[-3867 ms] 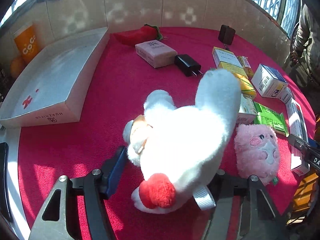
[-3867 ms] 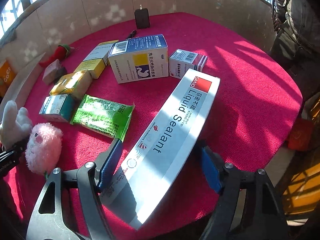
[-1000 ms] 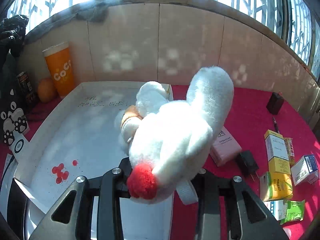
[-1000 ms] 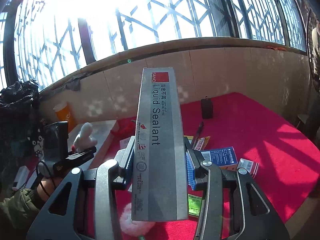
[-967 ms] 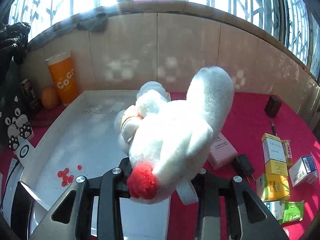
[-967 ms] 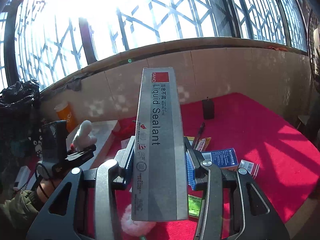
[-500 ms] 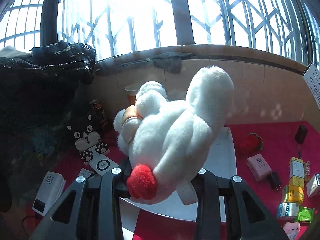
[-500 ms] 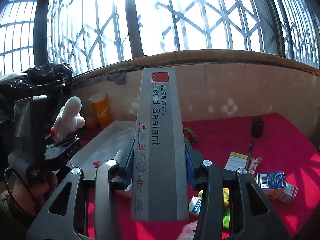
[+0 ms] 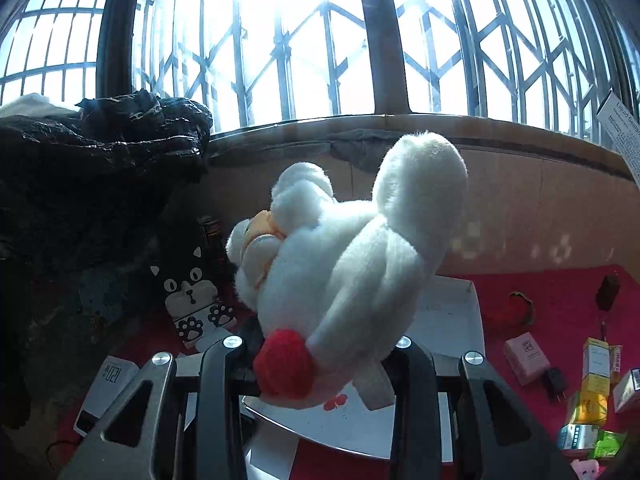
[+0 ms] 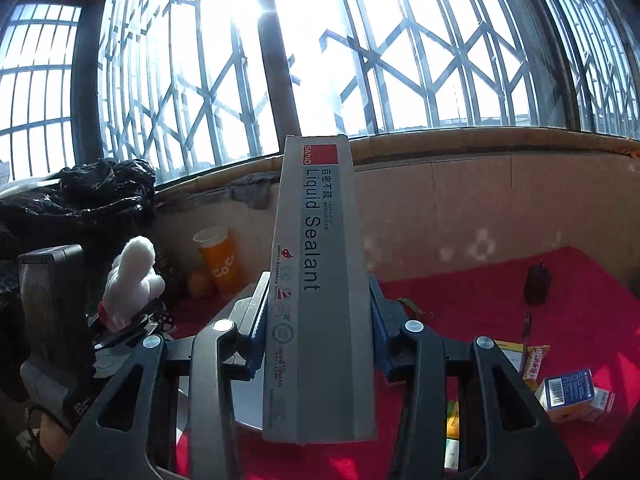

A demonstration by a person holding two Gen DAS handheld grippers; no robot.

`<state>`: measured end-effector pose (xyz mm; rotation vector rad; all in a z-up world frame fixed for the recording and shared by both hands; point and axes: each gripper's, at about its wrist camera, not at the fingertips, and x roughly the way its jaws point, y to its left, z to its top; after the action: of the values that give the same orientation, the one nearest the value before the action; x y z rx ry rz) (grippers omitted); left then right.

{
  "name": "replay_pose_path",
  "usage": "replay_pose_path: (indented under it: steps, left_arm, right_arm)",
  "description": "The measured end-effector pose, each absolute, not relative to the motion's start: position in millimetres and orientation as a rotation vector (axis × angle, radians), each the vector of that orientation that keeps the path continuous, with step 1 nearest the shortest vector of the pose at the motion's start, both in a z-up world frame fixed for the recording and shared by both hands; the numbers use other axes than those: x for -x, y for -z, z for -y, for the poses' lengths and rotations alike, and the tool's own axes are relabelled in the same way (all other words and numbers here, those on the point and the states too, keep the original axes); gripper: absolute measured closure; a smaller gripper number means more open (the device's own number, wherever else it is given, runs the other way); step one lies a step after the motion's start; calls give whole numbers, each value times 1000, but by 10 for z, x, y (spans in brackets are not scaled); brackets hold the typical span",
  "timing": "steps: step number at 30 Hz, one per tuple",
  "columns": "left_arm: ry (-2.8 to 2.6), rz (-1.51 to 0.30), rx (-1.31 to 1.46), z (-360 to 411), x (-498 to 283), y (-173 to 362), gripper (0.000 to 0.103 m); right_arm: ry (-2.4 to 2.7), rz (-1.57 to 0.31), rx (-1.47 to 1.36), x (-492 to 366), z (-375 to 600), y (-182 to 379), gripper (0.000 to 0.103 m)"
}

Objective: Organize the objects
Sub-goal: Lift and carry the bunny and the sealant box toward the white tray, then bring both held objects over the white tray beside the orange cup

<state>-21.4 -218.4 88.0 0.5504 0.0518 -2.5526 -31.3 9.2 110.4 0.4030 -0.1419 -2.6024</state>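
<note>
While the white plush toy (image 9: 352,264) is hiding most of the white tray (image 9: 456,320), the left gripper (image 9: 320,364) is squeezing it; only the right view is showing the right gripper (image 10: 316,344) clamping the sealant box (image 10: 320,280) and 1 orange cup (image 10: 220,260), possibly paper.

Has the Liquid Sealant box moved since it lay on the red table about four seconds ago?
Yes. The right gripper has lifted the Liquid Sealant box off the red tablecloth; it now points up toward the window grille, above the white tray.

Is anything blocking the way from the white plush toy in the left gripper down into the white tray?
Nothing visible does. The white plush toy is clamped in the left gripper, held above the white tray. The tray floor that shows holds only red marks; the toy hides the rest.
</note>
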Motion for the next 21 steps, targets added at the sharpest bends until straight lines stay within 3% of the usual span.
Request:
replay_pose_path:
  steps: [3, 8, 16, 21]
  left_arm:
    - [2618, -68, -575, 1998, 326, -833, 69]
    - [2635, -68, -685, 1888, 404, -495, 69]
    - [2494, -67, -555, 2433, 85, -843, 69]
    - [2437, -123, -614, 2646, -80, -580, 69]
  right_arm:
    - [2666, 172, -378, 304, -295, -1168, 61]
    - [2672, 134, -563, 371, -281, -745, 61]
    - [2515, 135, -490, 408, 250, -1069, 61]
    - [2414, 77, -597, 322, 597, -757, 61]
